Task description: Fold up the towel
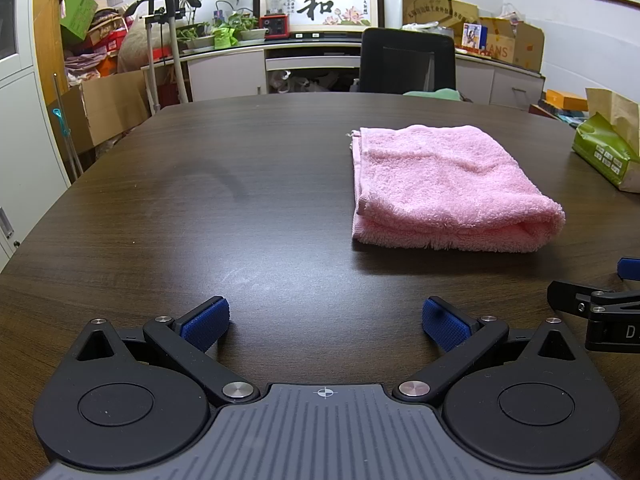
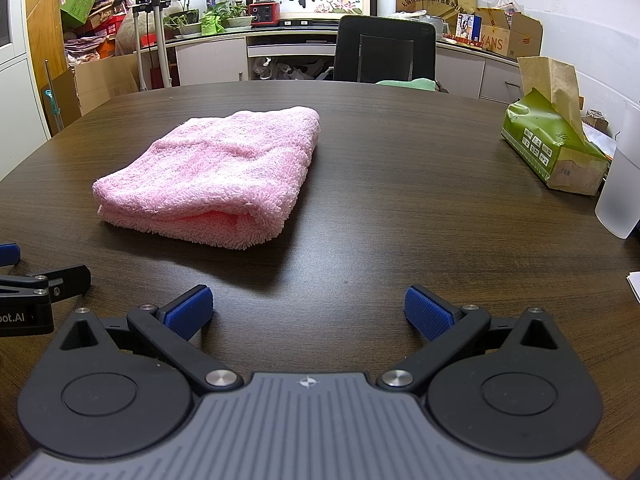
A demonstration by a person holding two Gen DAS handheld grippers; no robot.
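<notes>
A pink towel (image 1: 444, 184) lies folded into a thick rectangle on the dark wooden table (image 1: 200, 200), its rolled fold toward me. It also shows in the right wrist view (image 2: 216, 176). My left gripper (image 1: 326, 326) is open and empty, low over the table, to the near left of the towel. My right gripper (image 2: 308, 314) is open and empty, to the near right of the towel. Each gripper's edge shows in the other's view: the right one (image 1: 600, 308), the left one (image 2: 36, 296).
A green tissue pack (image 2: 556, 144) lies at the table's right, also in the left wrist view (image 1: 608, 152). A frosted plastic cup (image 2: 620, 176) stands near it. A black office chair (image 1: 408, 60) is behind the far edge. Cabinets and boxes line the walls.
</notes>
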